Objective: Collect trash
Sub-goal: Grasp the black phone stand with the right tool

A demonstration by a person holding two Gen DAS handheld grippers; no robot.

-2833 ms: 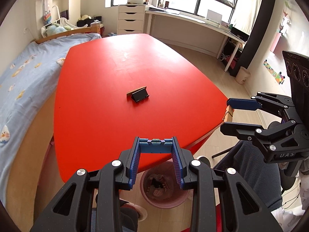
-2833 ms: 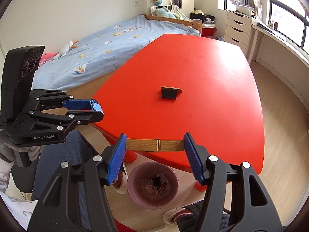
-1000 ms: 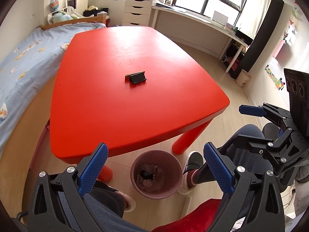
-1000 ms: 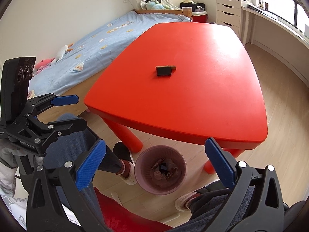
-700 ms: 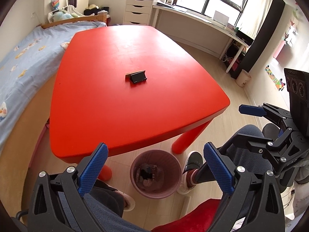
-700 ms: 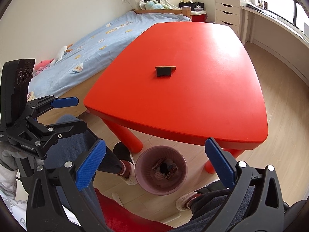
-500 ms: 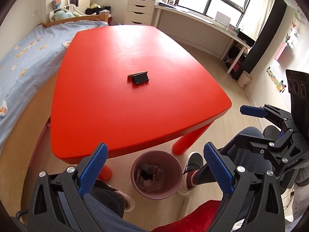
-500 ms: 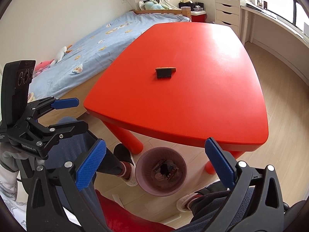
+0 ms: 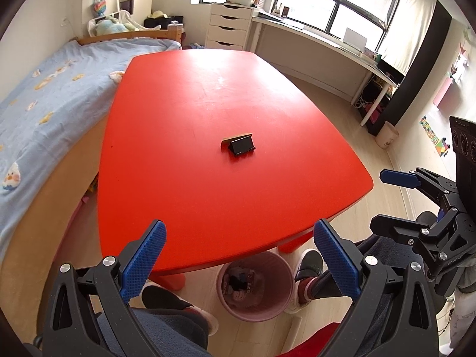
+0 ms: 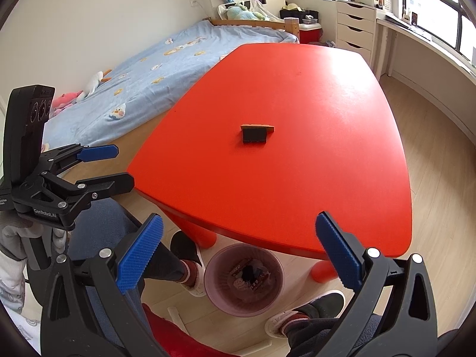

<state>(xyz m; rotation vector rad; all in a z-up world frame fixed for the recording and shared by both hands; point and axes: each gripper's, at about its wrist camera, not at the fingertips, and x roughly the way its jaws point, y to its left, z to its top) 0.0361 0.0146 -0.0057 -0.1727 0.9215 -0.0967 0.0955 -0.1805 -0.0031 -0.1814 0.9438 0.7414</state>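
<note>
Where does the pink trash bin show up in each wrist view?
Left wrist view: the pink trash bin sits at bottom centre, on the floor below the near edge of the red table, between the tool's blue pads.
Right wrist view: the bin is again at bottom centre, under the table's near edge.
Shared landmark: the small black stand on the tabletop.

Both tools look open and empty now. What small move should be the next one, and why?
Probably reach one tool forward to the small black item in the middle of the red table. It is the only thing lying on the table, while the pink bin on the floor already holds trash. The left tool and right tool both stand open and hold nothing.
</note>
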